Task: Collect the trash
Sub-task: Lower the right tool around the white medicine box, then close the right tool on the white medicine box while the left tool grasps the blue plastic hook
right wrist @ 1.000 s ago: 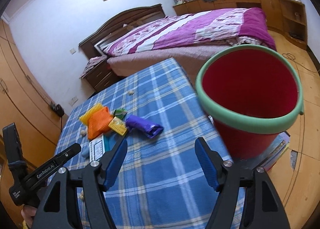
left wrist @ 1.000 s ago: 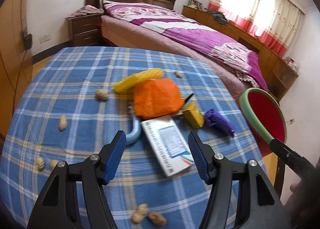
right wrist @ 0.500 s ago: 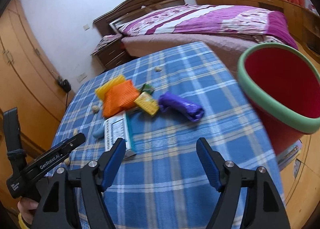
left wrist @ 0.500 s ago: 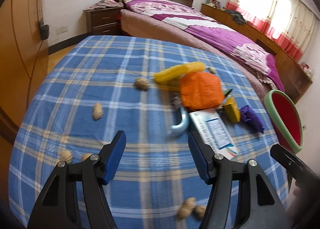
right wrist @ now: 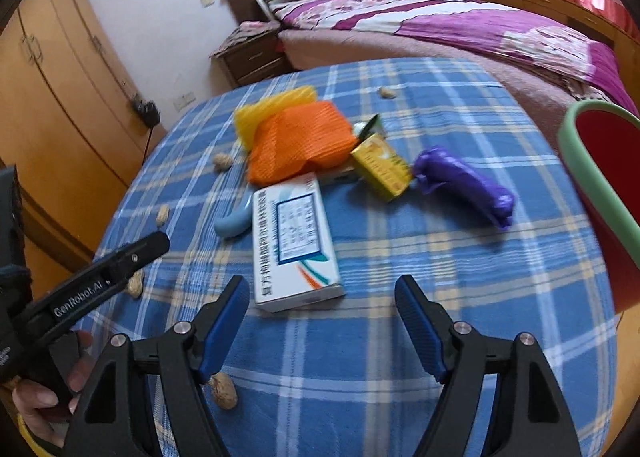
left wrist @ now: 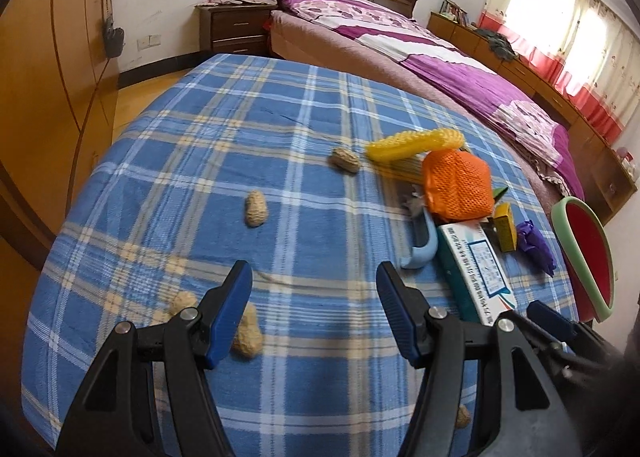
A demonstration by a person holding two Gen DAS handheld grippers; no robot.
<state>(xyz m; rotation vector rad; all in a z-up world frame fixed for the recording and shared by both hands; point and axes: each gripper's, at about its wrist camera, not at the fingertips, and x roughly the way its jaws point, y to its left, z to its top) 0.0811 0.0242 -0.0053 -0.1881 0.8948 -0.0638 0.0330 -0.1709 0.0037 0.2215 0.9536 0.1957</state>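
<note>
Trash lies on a blue plaid tablecloth (left wrist: 280,105): a white medicine box (right wrist: 294,241), an orange net bag (right wrist: 300,141), a yellow net sleeve (left wrist: 412,143), a small yellow carton (right wrist: 382,167), a purple wad (right wrist: 466,187), a light-blue curved piece (left wrist: 422,249) and several peanuts (left wrist: 256,209). My left gripper (left wrist: 314,305) is open and empty above the cloth's near left part, a peanut (left wrist: 246,333) beside its left finger. My right gripper (right wrist: 320,313) is open and empty, just short of the medicine box. A red bucket with a green rim (right wrist: 592,177) stands at the table's right edge.
A bed with purple bedding (left wrist: 420,53) runs behind the table, with a nightstand (left wrist: 232,29) at its head. Wooden wardrobes (right wrist: 52,97) line the left side. The left gripper's body (right wrist: 92,285) and the hand holding it show in the right wrist view.
Both grippers have swung left. The left one moved off the medicine box to the peanut area. The right one turned from the bucket toward the trash pile. Both stayed open.
</note>
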